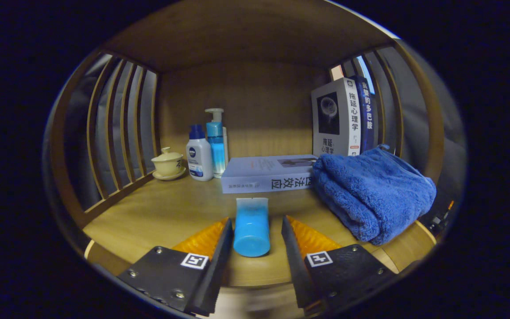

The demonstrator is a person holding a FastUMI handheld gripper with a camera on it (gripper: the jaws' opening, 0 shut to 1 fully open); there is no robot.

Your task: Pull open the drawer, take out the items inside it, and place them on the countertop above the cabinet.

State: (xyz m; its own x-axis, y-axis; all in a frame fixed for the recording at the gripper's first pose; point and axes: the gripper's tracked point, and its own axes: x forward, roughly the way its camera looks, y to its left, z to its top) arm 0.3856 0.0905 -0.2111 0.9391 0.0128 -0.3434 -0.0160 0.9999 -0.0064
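A blue tube (251,230) with a pale far end lies on the wooden countertop (162,212), pointing away from me. My gripper (256,220) is open around it, one finger on each side. The left finger stands close against the tube's side. A small gap shows between the tube and the right finger. The tube rests on the wood near the counter's front edge.
A folded blue towel (372,195) lies just right of the fingers. Beyond the tube a book (268,173) lies flat, with upright books (337,117) behind the towel. At the back left stand a lotion bottle (199,157), a pump bottle (216,141) and a lidded cup (167,163). Wooden slats (117,124) wall both sides.
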